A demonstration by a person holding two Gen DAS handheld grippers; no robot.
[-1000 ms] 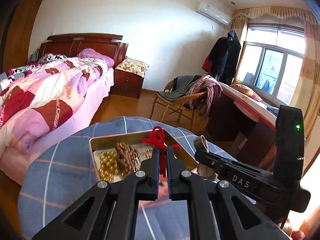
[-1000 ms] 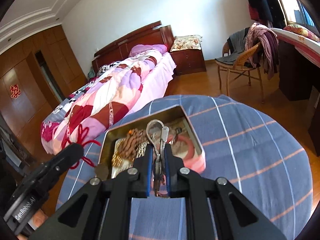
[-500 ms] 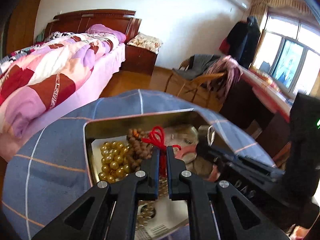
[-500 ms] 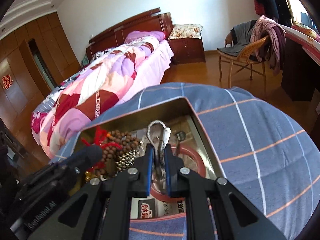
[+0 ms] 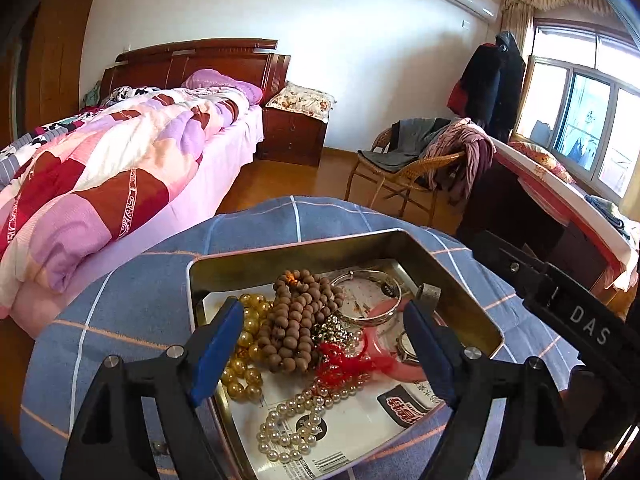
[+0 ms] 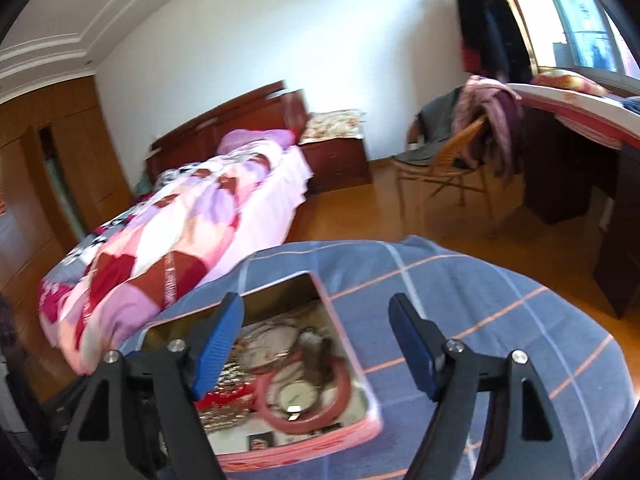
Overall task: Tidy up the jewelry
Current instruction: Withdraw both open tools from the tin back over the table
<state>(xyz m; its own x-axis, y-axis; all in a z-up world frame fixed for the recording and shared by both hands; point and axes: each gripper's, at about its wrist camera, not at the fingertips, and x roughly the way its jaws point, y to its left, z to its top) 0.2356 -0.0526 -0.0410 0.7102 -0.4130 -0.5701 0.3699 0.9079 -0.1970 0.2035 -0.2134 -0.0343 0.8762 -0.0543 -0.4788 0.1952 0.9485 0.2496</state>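
An open metal tin (image 5: 304, 256) sits on a round table with a blue checked cloth (image 5: 132, 312). In it lie brown wooden beads (image 5: 296, 320), amber beads (image 5: 244, 360), a white pearl string (image 5: 292, 420), a red knotted cord (image 5: 344, 364), a silver bangle (image 5: 372, 292), a pink ring (image 6: 304, 400) and a watch (image 6: 296, 394). My left gripper (image 5: 326, 344) is open and empty just above the tin's contents. My right gripper (image 6: 316, 344) is open and empty above the tin's right side (image 6: 360, 384). The right gripper's body (image 5: 560, 304) shows in the left wrist view.
A bed with a pink patchwork quilt (image 5: 100, 184) stands to the left of the table. A wicker chair draped with clothes (image 5: 416, 168) and a dark desk (image 5: 552, 216) stand behind and to the right. Wooden floor surrounds the table.
Both grippers have opened. The left let go of the red knotted cord and the right let go of the silver piece; both now lie in the tin. The right gripper has pulled back.
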